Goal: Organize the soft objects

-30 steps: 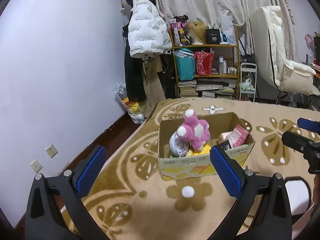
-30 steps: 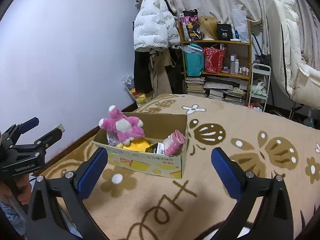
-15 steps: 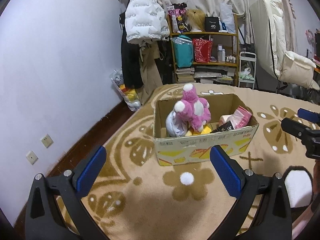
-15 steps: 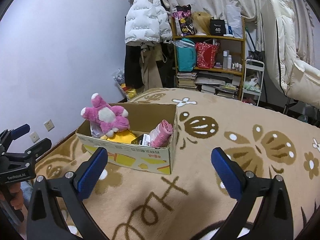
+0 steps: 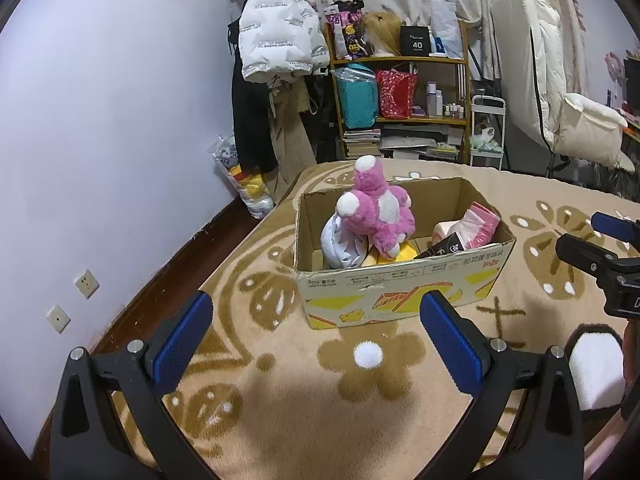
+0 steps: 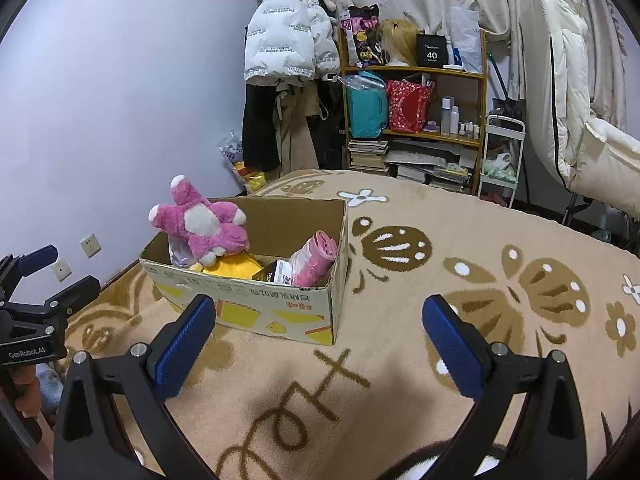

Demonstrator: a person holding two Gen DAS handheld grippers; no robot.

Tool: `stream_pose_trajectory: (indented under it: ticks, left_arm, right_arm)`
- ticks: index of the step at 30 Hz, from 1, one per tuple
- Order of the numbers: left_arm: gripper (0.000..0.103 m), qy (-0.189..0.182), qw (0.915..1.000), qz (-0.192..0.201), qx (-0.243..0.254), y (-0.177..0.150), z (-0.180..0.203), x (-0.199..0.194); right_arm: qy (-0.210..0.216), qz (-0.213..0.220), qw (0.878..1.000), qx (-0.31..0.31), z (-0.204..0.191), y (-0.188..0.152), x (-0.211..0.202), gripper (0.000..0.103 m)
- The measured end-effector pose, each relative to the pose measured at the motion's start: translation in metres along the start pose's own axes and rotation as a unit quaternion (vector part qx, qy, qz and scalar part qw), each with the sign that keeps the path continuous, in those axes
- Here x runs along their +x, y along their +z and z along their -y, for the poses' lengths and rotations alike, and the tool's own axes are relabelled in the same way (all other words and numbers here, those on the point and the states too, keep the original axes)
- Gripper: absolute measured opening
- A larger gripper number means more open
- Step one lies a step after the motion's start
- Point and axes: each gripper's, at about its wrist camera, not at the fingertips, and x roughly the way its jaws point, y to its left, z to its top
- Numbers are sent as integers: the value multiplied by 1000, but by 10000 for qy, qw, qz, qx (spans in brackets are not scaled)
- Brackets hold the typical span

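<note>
An open cardboard box (image 5: 404, 288) (image 6: 256, 300) stands on a beige patterned blanket. A pink and white plush toy (image 5: 376, 212) (image 6: 204, 226) sticks up out of it, beside a pale blue-white plush (image 5: 344, 244), a yellow soft item (image 6: 236, 268) and a rolled pink cloth (image 5: 480, 226) (image 6: 314, 258). My left gripper (image 5: 316, 344) is open and empty, just in front of the box. My right gripper (image 6: 316, 344) is open and empty too, near the box's right front corner. Each gripper shows at the edge of the other's view.
The blanket (image 6: 480, 280) covers a bed that ends at a lilac wall (image 5: 100, 140) on the left. Behind stand a wooden shelf (image 6: 416, 120) full of bags and books, a hanging white puffer jacket (image 5: 276, 40), and a white chair (image 6: 580, 140).
Both grippers have moved closer to the box and tilted down a little; the box now looks larger and nearer. Both stay open and empty.
</note>
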Motion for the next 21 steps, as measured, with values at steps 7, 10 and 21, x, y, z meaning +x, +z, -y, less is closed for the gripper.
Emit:
stream_pose_trajectory:
  ticks: [7, 10, 21]
  left_arm:
    - [102, -27, 9999, 110, -64, 1, -1, -3]
    - [102, -27, 9999, 115, -97, 1, -2, -3]
    - [102, -66, 9997, 233, 17, 1, 4, -10]
  right_arm:
    - [-26, -33, 10000, -89, -2, -2, 2, 103]
    - [-40, -30, 10000, -61, -1, -3, 2, 103]
    - [-30, 12, 10000, -26, -1, 0, -1, 103]
